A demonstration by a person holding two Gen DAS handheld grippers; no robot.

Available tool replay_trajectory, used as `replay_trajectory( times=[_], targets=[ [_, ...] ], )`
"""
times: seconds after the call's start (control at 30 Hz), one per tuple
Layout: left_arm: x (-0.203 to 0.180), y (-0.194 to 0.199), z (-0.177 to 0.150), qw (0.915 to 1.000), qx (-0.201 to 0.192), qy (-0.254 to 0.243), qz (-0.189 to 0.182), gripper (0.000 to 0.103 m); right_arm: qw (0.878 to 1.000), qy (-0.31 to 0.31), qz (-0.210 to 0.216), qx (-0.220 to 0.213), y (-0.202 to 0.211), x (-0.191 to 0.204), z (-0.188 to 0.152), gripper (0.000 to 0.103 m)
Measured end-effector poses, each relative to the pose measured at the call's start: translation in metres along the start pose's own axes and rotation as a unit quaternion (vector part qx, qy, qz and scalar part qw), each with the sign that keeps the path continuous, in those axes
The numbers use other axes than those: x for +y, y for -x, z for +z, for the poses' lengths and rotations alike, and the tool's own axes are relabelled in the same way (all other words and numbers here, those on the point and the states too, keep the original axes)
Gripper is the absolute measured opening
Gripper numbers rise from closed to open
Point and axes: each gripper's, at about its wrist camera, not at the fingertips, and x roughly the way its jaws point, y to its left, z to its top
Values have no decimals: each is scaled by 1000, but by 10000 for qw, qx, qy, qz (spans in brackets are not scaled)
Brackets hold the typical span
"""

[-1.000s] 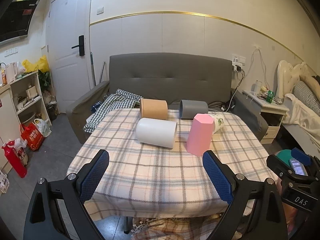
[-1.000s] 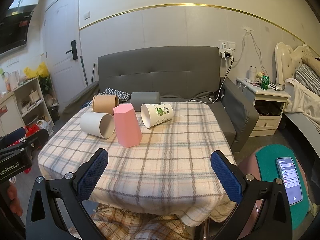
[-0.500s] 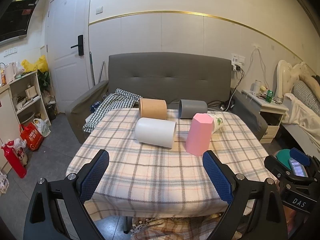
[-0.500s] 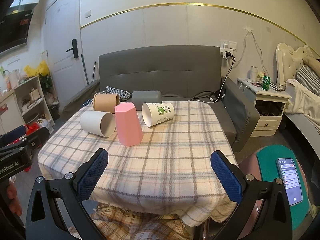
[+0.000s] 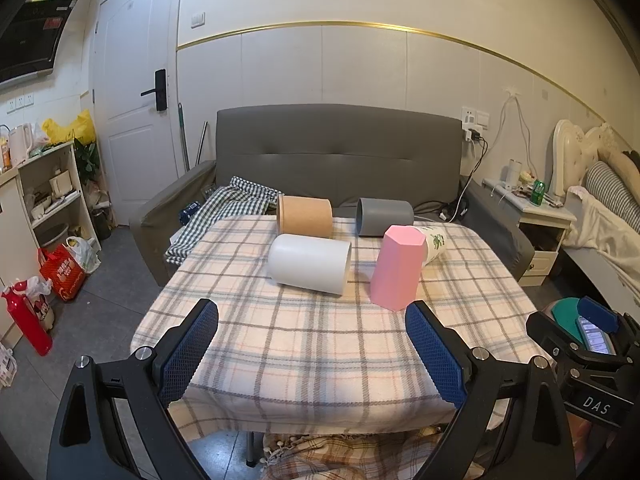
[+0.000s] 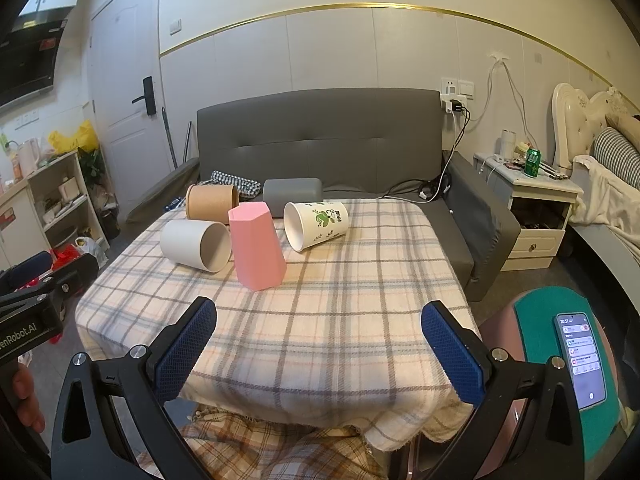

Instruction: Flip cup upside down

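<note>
Both claws have edged slightly closer to the tabletop (image 5: 320,344); left claw (image 5: 312,354) and right claw (image 6: 319,354) stand apart, empty; approach the white cup (image 5: 309,263) squarely across its body.

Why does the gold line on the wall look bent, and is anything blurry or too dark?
Left wrist view: fisheye lens bows the gold trim; corners go black; the pink cup is sharp under soft, even light. Right wrist view: same curving and dark corners; the printed cup is crisp, and the phone screen glows brightly.
</note>
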Motion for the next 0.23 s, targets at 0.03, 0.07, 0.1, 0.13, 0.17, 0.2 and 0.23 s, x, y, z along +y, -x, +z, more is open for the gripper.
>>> replay_trajectory(
  times=[0.03,0.07,0.1,0.13,0.17,0.2,0.23],
  targets=[
    [0,0,0,10000,1,2,0,97,10000,-1,2,1,0,0,0,103],
    [0,0,0,10000,4,9,-6,97,10000,2,1,8,0,0,0,103],
    [-1,0,-1,10000,8,12,-16,97,10000,4,2,9,0,0,0,103],
    [-2,0,-2,10000,13,20,-29,97,10000,-1,1,10,0,0,0,103],
    [-3,0,-3,10000,16,20,-34,97,10000,3,2,12,0,0,0,103],
    [-4,0,-3,10000,14,20,-32,97,10000,1,-3,4,0,0,0,103],
    [-3,0,-3,10000,17,11,-47,97,10000,-1,-1,5,0,0,0,103]
  ],
)
